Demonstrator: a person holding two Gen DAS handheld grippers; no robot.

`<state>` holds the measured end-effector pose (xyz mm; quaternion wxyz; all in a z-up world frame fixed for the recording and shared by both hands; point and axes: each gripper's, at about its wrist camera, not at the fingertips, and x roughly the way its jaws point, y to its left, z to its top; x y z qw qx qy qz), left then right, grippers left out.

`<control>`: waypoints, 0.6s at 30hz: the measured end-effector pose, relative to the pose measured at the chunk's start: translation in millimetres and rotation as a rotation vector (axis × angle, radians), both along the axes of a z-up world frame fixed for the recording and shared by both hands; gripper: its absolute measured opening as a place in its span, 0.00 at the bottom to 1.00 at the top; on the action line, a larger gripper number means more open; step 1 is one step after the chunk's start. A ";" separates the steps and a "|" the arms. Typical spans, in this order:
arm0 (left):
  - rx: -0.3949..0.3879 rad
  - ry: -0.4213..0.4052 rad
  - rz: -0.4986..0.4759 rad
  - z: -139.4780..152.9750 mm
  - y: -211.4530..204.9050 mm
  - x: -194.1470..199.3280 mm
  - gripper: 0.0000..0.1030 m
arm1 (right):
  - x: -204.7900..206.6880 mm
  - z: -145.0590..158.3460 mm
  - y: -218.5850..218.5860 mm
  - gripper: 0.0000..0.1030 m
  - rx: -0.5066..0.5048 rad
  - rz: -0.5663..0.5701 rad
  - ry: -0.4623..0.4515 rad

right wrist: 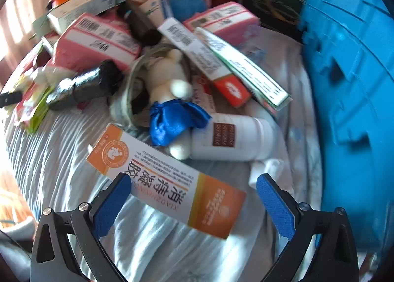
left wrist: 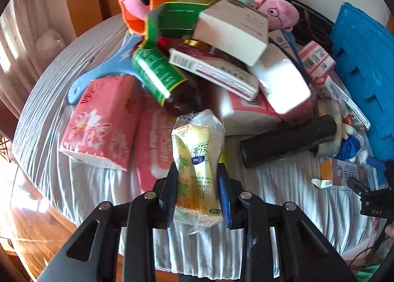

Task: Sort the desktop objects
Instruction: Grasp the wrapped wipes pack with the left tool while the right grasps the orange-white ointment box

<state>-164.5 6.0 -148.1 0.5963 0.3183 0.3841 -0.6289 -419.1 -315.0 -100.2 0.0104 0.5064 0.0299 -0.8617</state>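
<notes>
Between the jaws of our left gripper sits a yellow tissue pack in crinkly clear film; the jaws are closed most of the way, with both blue pads against its sides. We judge it light and soft: it will squash rather than resist, and the film looks slick, so it could slide out if we tilt it. Our hold is on its lower half, and the upper half stands free over the cloth-covered surface, in front of the pink packs and the heaped boxes.

Our right gripper has its jaws wide apart and holds nothing. An orange-and-white box lies flat on the surface between them, skewed, one pad over its near edge. We judge the carton light and fairly stiff but crushable, smooth-faced, best taken across its narrow width near the middle. Just beyond it lie a white bottle and a small plush, with the blue crate to the right.
</notes>
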 end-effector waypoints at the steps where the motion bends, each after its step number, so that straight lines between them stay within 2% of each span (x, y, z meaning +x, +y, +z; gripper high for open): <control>1: 0.000 -0.004 -0.012 -0.4 -0.3 -6.8 0.28 | -1.7 -0.5 0.2 1.00 -0.010 0.028 0.002; 4: 0.013 -0.005 -0.023 -3.8 -3.5 -23.7 0.28 | -8.8 -3.4 1.5 1.00 -0.056 0.099 -0.008; 8: 0.047 0.005 -0.022 -12.7 -10.1 -26.3 0.28 | -9.3 -12.8 2.4 1.00 -0.195 0.115 -0.103; 10: 0.063 -0.017 -0.031 -18.5 -8.1 -28.9 0.28 | -0.4 -19.6 -4.4 1.00 -0.167 0.117 -0.135; 14: 0.082 -0.059 -0.052 -27.6 0.6 -38.8 0.28 | 22.6 -22.7 -15.7 1.00 -0.136 0.141 -0.145; 18: 0.074 -0.047 -0.069 -26.5 2.0 -49.8 0.28 | 24.8 -13.0 -20.9 0.96 -0.127 0.163 -0.120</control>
